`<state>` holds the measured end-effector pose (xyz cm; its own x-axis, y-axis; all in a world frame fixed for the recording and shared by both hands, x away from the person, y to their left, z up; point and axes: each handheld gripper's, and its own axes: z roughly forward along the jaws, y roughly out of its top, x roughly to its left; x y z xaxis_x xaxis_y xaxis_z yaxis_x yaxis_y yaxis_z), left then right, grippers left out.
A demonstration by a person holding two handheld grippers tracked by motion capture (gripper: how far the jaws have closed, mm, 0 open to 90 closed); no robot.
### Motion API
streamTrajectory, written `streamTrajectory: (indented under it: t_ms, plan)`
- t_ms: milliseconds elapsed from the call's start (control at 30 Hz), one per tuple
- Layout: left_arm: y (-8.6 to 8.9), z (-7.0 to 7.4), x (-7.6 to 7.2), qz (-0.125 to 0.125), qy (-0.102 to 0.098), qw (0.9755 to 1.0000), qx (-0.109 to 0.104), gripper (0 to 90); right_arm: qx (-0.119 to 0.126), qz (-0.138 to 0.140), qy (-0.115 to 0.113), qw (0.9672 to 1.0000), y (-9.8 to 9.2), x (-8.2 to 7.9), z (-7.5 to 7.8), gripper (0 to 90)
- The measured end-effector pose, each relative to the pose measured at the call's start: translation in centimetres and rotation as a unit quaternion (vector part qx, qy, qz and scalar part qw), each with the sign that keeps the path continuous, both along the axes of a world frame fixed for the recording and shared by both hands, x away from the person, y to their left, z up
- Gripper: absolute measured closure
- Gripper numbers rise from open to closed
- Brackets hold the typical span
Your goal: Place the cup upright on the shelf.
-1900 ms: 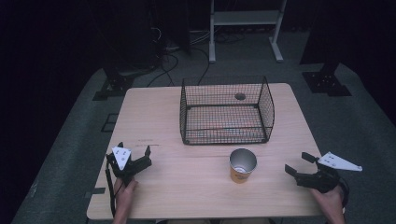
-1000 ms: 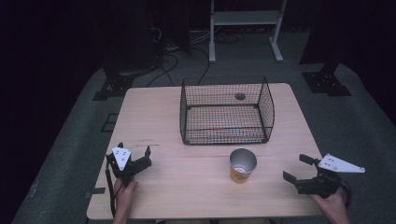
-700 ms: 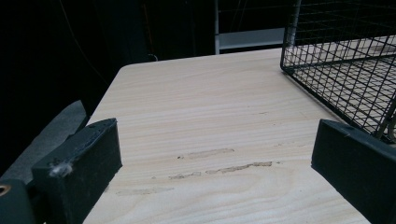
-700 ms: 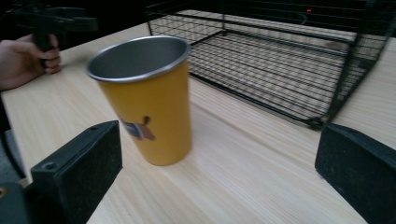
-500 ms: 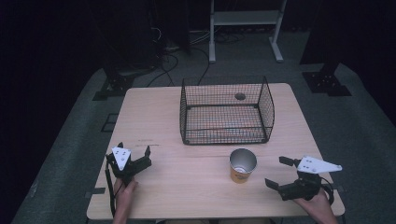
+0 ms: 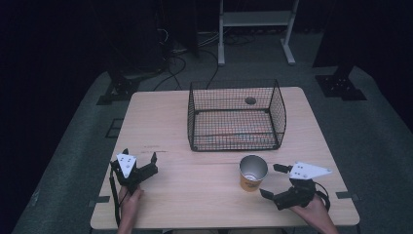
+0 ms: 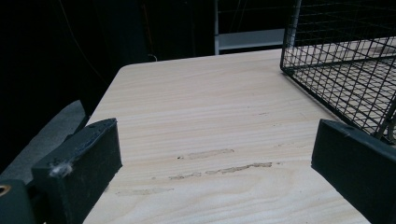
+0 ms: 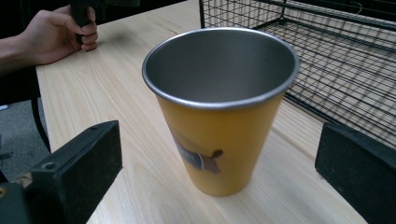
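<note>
An orange metal cup with a silver inside stands upright on the wooden table, just in front of the black wire basket. My right gripper is open right beside the cup, its jaws pointing left toward it. In the right gripper view the cup stands close ahead, centred between the two jaws, untouched. My left gripper rests open near the table's front left, with only bare wood between its jaws.
The wire basket lies ahead and to the right of the left gripper. A hand holding the other gripper shows beyond the cup. A white shelf frame and cables lie on the floor behind the table.
My right gripper has moved left along the front of the table, from the right edge up to the cup. The left gripper and cup have stayed put.
</note>
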<state>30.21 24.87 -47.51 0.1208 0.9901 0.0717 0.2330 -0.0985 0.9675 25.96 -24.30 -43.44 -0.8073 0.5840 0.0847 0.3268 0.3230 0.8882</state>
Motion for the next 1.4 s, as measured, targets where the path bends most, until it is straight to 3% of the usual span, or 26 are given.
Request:
streamTrajectory:
  t_ms: [400,567,633,733,867,967,1033,1267,1400]
  plan:
    - [0.0,0.0,0.0,0.0,0.0,1.0,-0.001,0.8,-0.023,0.0,0.005,0.9997,2.4,2.1,-0.6,0.2]
    - [0.1,0.0,0.0,-0.001,-0.001,1.0,-0.002,0.8,-0.021,0.013,0.005,0.9997,3.9,2.9,-0.7,0.2]
    - [0.1,0.0,0.0,-0.001,-0.001,1.0,-0.002,0.8,-0.032,0.007,0.004,0.9994,4.5,3.2,-0.7,0.4]
    - [0.1,0.0,0.0,-0.001,-0.001,1.0,-0.002,0.8,-0.027,0.011,0.003,0.9996,4.7,3.6,-0.6,11.8]
    - [0.1,0.0,0.0,0.0,-0.001,1.0,-0.003,0.8,-0.021,0.018,0.015,0.9995,4.7,3.8,-0.4,12.3]
    - [0.1,0.0,0.0,0.0,-0.002,1.0,-0.004,0.8,-0.01,0.029,0.025,0.9992,4.6,4.0,0.4,12.4]
    - [0.1,0.0,0.0,0.0,-0.002,1.0,-0.004,0.8,-0.004,0.046,0.035,0.9983,4.6,4.4,1.8,12.4]
    - [0.1,0.0,0.0,0.001,-0.001,1.0,-0.005,0.8,-0.011,0.074,0.03,0.9968,5.2,5.7,5.3,12.4]
    - [0.2,0.0,0.0,0.002,0.0,1.0,-0.006,0.8,-0.005,0.084,0.031,0.9959,5.4,7.4,7.2,12.5]
